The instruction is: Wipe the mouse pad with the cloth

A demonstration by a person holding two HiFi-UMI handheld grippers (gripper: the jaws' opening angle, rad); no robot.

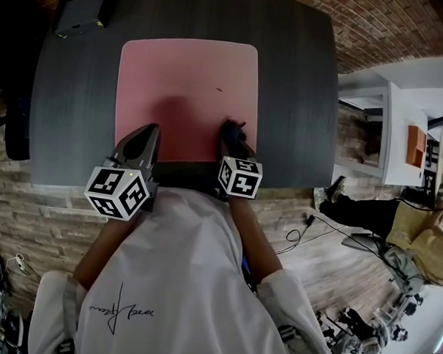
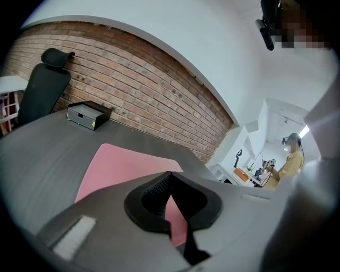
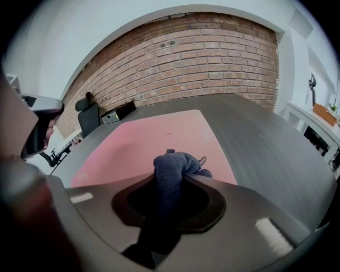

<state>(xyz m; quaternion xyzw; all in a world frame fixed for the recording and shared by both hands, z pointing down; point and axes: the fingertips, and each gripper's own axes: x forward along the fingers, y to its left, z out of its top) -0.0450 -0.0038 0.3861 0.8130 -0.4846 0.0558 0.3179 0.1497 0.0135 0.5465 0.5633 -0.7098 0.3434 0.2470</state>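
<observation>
Over the mouse pad [image 1: 187, 83], right gripper [image 3: 171, 179] fingers [image 3: 220, 187] pinch the cloth [image 3: 174, 162].

We look down on a dark grey desk [image 1: 299, 88], a small black box [image 1: 80, 14] at its far left corner. Behind it we see a red brick wall [image 2: 159, 90] and a black office chair [image 2: 42, 85]. White shelving [image 1: 399, 129] stands to the right, and cables [image 1: 300, 231] trail over the stone-patterned floor [image 1: 51, 209].

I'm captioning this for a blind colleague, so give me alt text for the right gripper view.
The right gripper holds a bunched dark blue cloth between its jaws, over the near right part of a pink mouse pad on a dark grey table. A brick wall, a black chair and a small box stand beyond.
</observation>
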